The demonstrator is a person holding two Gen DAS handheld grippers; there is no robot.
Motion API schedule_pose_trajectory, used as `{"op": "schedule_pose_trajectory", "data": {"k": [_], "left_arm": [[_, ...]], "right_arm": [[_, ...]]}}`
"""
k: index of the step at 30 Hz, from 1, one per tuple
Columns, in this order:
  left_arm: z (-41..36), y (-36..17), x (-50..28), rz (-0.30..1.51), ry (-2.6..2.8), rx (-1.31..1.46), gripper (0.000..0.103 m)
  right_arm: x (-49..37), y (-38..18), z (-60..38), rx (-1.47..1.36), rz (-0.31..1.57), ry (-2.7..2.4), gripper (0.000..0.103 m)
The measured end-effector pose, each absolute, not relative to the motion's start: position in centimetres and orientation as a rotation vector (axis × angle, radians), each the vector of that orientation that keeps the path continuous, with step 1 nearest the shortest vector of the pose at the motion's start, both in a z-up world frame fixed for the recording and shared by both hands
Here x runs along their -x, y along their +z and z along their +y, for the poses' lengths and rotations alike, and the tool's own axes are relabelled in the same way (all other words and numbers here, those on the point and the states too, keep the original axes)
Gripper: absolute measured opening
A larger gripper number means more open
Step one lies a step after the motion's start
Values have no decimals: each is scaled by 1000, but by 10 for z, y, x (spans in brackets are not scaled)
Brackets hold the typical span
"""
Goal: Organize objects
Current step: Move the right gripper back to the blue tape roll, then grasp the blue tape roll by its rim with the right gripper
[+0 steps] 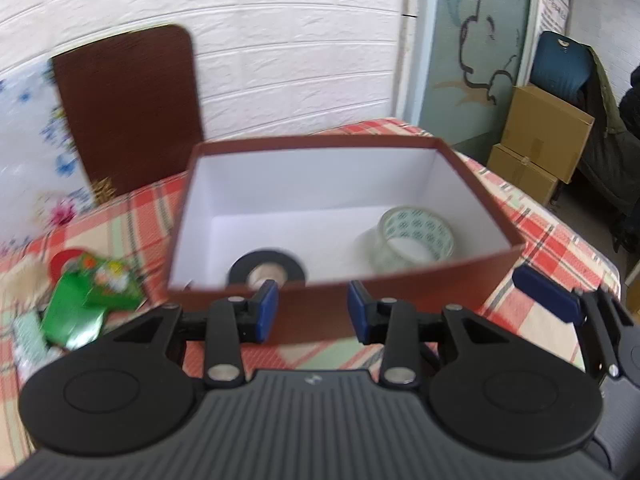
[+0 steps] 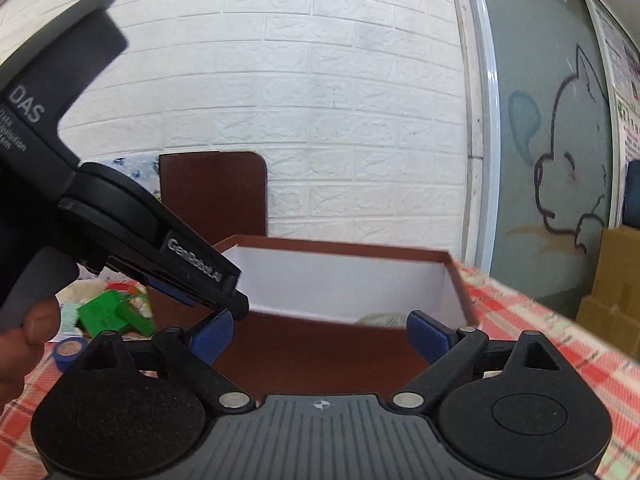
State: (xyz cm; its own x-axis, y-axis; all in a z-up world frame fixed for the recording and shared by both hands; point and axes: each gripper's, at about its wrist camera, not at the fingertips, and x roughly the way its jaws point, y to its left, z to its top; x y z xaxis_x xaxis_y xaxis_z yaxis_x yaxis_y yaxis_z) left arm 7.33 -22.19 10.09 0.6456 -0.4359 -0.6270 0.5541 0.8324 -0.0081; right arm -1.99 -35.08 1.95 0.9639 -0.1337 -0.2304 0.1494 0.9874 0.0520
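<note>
A brown box (image 1: 400,292) with a white inside stands on the checked tablecloth. Inside it lie a black tape roll (image 1: 266,270) at the front left and a clear tape roll (image 1: 412,240) at the right. My left gripper (image 1: 313,308) is open and empty, just in front of the box's near wall. My right gripper (image 2: 320,338) is open and empty, low before the same box (image 2: 320,352). The left gripper's body (image 2: 132,228) crosses the right wrist view at the left. Green packets (image 1: 86,300) and a red tape roll (image 1: 62,264) lie left of the box.
The box lid (image 1: 128,108) leans on the white brick wall behind the table. A blue tape roll (image 2: 70,352) lies near the green packets (image 2: 112,316). Cardboard boxes (image 1: 540,140) and a dark chair stand on the floor beyond the table's right edge.
</note>
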Motion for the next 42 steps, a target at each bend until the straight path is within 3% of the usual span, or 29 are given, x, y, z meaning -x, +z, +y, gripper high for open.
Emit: {"op": "schedule_pose_trajectory", "data": {"k": [11, 23, 27, 30, 36, 42], "left_arm": [[-139, 58, -71, 708, -337, -201, 44], [-49, 15, -91, 786, -101, -145, 45], [-28, 9, -94, 773, -66, -122, 56], [-9, 7, -96, 751, -32, -109, 58], [48, -5, -99, 679, 57, 1, 80], [49, -10, -93, 607, 39, 4, 81]], "right_arm": [[8, -25, -281, -134, 512, 46, 88], [-18, -41, -223, 45, 602, 135, 90], [-31, -42, -201, 90, 592, 184, 89], [-39, -40, -186, 118, 581, 218, 89], [-59, -35, -162, 166, 564, 293, 87], [-98, -32, -143, 176, 560, 318, 85]]}}
